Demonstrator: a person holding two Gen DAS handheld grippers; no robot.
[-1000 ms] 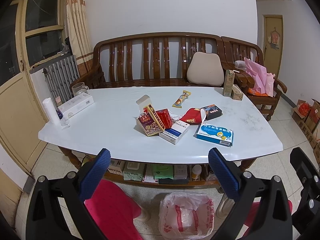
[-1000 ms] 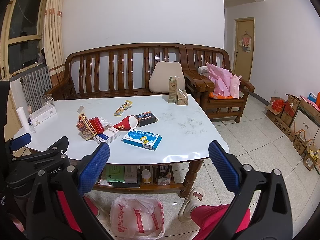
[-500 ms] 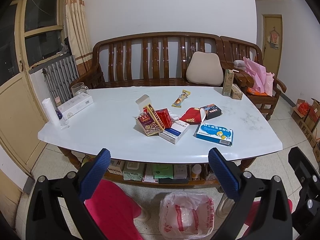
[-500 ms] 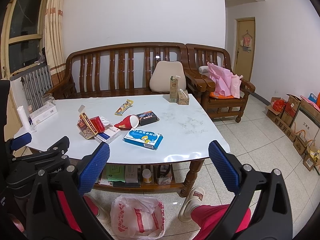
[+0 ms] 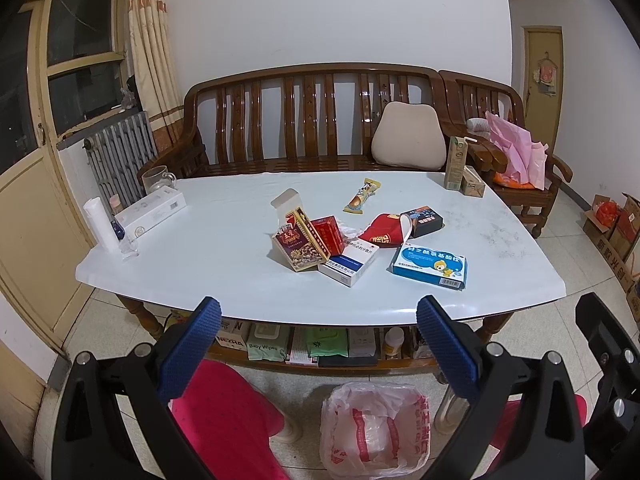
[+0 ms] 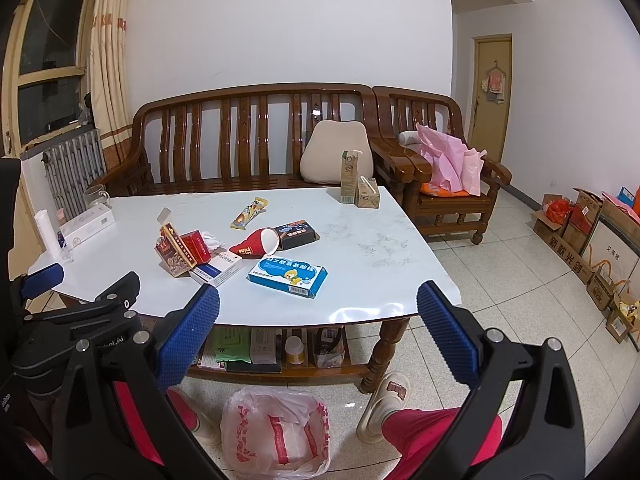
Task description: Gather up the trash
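— Where is the trash?

— On the white desk, bunched near the middle. A blue medicine box lies flat nearest the front edge, long axis running left to right. Beside it a white-and-blue box lies flat and angled, with an open red-and-gold carton leaning on it, flap up. A red paper cup lies on its side, mouth toward the black box it touches. A snack wrapper lies farther back, its long axis running away toward the bench.

— Any containers?

— A bin lined with a white-and-red plastic bag stands on the floor in front of the desk. Pale crumpled material shows inside; I cannot tell what it is. At the far right corner a tall drink carton stands upright, a second carton just beside it.

— And the grippers?

— The left gripper and the right gripper are both spread wide, holding nothing, short of the desk's front edge and above the bin.
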